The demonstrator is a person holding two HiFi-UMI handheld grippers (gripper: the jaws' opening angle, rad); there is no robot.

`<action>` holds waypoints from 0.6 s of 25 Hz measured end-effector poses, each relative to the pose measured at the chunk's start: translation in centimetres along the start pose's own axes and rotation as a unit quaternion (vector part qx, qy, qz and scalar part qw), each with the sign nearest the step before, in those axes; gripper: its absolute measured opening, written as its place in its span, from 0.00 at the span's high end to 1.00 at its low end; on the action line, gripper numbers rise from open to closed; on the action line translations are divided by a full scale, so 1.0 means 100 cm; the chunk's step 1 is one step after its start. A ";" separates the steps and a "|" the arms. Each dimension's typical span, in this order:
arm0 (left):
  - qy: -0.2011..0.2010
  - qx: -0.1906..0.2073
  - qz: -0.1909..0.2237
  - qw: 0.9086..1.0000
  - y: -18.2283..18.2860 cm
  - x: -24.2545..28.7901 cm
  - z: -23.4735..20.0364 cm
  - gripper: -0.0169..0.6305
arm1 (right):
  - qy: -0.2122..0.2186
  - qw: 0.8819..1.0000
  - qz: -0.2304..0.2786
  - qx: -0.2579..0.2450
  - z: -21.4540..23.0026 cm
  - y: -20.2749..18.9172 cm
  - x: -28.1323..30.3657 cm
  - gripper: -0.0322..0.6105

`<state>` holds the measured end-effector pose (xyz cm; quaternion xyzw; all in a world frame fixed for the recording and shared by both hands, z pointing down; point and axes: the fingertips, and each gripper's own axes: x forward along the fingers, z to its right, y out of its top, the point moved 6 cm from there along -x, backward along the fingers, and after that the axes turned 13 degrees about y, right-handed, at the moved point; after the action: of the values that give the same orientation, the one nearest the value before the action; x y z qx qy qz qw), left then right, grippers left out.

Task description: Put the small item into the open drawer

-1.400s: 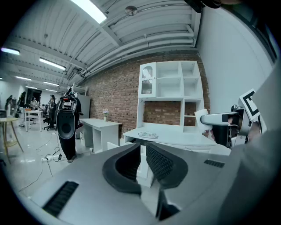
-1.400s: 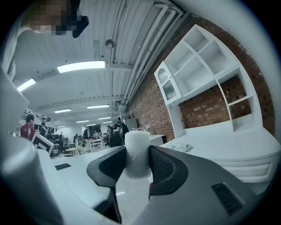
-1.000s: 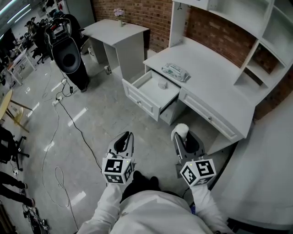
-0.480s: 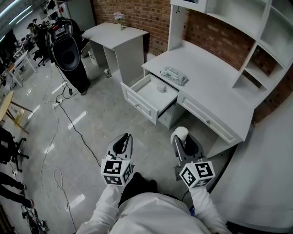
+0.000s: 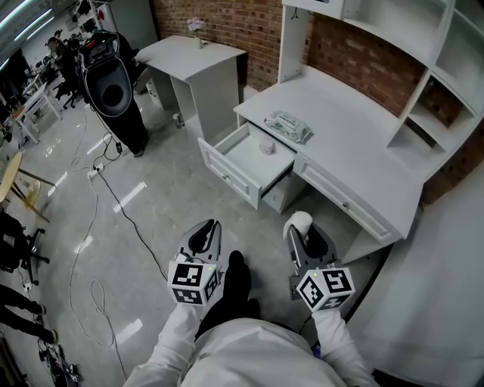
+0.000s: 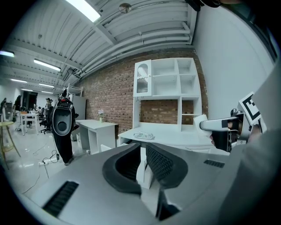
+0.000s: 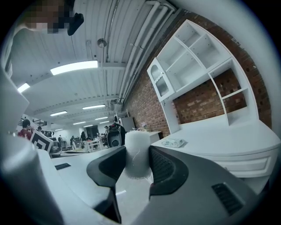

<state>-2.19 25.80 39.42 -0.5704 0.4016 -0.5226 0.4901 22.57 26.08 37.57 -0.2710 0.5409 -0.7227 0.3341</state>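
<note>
Hard to read: small pale object [image 5: 266, 145] inside open white drawer [image 5: 227, 175] of white bench [image 5: 355, 140] | right gripper [image 5: 299, 224] jaws clamped on white fuzzy cylinder [image 7: 138, 154], well apart from drawer | left gripper [image 6: 143, 163] jaws narrowly apart, empty

A brick-walled workshop with white furniture on a glossy grey floor [image 5: 159, 204].

A red brick wall [image 5: 227, 23] runs behind a long white bench [image 5: 355, 143] topped by a white hutch of open shelves [image 5: 446, 68]. To its left, a small white side table [image 5: 200, 57] carries a vase of flowers [image 5: 197, 25] at its back edge. A tall black machine [image 5: 113, 83] stands farther left, and a thin black cable [image 5: 113, 196] snakes over the floor near it. Strip lights [image 7: 73, 67] shine from a white ribbed ceiling [image 6: 131, 26] crossed by pipes.
</note>
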 end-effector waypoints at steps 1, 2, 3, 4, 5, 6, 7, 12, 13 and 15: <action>-0.001 0.000 0.000 1.000 0.000 0.004 -0.001 0.90 | 0.000 1.000 0.000 0.000 0.002 0.000 0.003 0.66; -0.003 0.000 -0.001 1.000 0.000 0.007 -0.001 0.90 | 0.000 1.000 0.000 -0.001 0.003 0.000 0.006 0.66; -0.006 0.001 -0.004 1.000 -0.001 0.011 -0.001 0.90 | -0.001 1.000 -0.001 -0.001 0.005 0.000 0.008 0.66; -0.009 0.003 -0.006 1.000 -0.002 0.016 -0.001 0.90 | -0.002 1.000 -0.003 -0.001 0.008 -0.001 0.011 0.66; -0.011 0.003 -0.007 1.000 -0.002 0.021 -0.001 0.90 | -0.002 1.000 -0.005 0.000 0.011 0.000 0.013 0.66; -0.012 0.003 -0.007 1.000 -0.002 0.026 -0.001 0.90 | -0.003 1.000 -0.006 0.000 0.014 0.001 0.016 0.66; -0.013 0.002 -0.007 1.000 0.000 0.031 -0.001 0.90 | -0.004 1.000 -0.007 0.000 0.017 0.002 0.019 0.66; -0.016 -0.002 -0.007 1.000 0.004 0.059 -0.005 0.90 | -0.008 1.000 -0.013 -0.003 0.031 0.005 0.037 0.66; -0.017 -0.002 -0.007 1.000 0.004 0.065 -0.005 0.90 | -0.009 1.000 -0.013 -0.002 0.034 0.004 0.042 0.66; -0.021 -0.001 -0.008 1.000 0.005 0.078 -0.008 0.90 | -0.009 1.000 -0.014 -0.002 0.039 0.005 0.052 0.66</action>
<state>-1.93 18.07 40.53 -0.5846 0.3872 -0.5142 0.4940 22.33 19.64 38.32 -0.2863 0.5356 -0.7236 0.3279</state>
